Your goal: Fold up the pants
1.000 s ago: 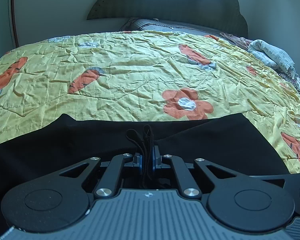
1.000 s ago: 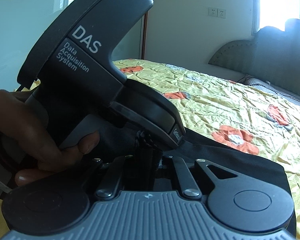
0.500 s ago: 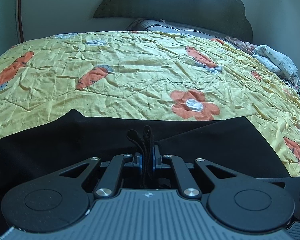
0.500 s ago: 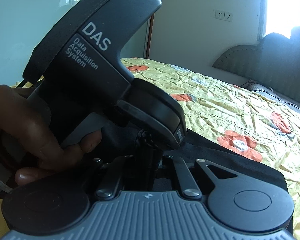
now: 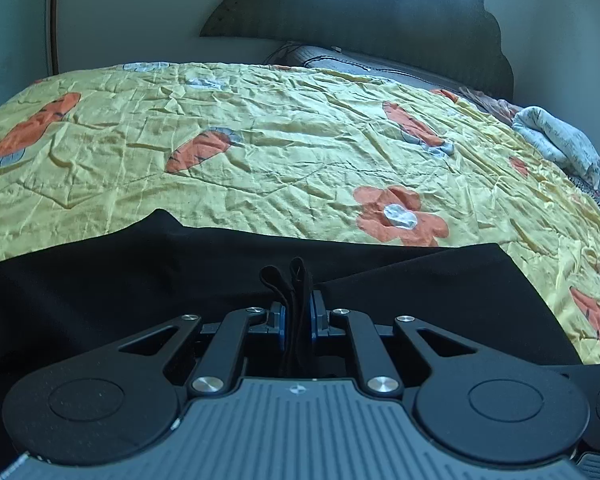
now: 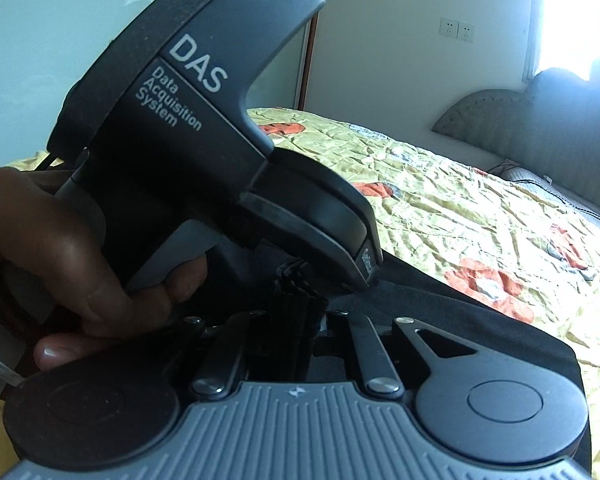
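Observation:
The black pants lie spread across the near part of the yellow bedspread. My left gripper has a bunched fold of the pants between its blue pads; its jaws are opening, and the pads still touch the cloth. My right gripper has a dark bunch of the same pants between its fingers, its jaws opening too. In the right wrist view, the left gripper's body fills the left half close by, held by a hand.
A dark padded headboard and a grey pillow stand at the far end of the bed. Crumpled pale cloth lies at the bed's right edge. A glass door and wall sockets are behind.
The left gripper's pads have parted slightly around the fold of cloth. The left wrist view has rolled a little. The right gripper has kept its place.

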### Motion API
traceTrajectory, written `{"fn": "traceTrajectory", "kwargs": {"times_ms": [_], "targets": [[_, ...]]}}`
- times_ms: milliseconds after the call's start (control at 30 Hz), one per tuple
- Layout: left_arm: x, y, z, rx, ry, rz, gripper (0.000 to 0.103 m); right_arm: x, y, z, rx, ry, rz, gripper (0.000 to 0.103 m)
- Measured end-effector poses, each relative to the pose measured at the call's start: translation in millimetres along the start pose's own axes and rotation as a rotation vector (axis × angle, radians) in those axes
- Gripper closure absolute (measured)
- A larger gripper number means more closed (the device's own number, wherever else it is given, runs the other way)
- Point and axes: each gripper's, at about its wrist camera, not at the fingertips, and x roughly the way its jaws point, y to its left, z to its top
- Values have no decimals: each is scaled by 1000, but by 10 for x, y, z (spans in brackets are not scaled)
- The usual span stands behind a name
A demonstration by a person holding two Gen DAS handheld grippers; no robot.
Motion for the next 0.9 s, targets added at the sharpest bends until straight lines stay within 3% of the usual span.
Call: {"fn": "traceTrajectory", "kwargs": {"times_ms": [67, 133, 167, 467, 567, 667, 900], "targets": [[16, 12, 8, -6, 10, -5, 90, -5, 2, -1, 2, -5, -2, 93], [18, 21, 20, -6, 11, 17, 77, 8, 2, -9, 6, -3, -4, 93], [13, 29, 27, -4, 9, 27, 76, 27, -4, -12, 8, 7, -4, 92], [-11, 12, 15, 21, -6, 39, 77, -136, 83, -23, -7, 10, -11, 90], [-5, 16, 7, 25, -7, 39, 77, -156, 93, -6, -16, 14, -8, 77], [-6, 17, 6, 28, -6, 39, 77, -227, 124, -18, -38, 9, -14, 69], [3, 16, 28, 46, 0, 51, 77, -485, 97, -6, -61, 6, 44, 69]]}}
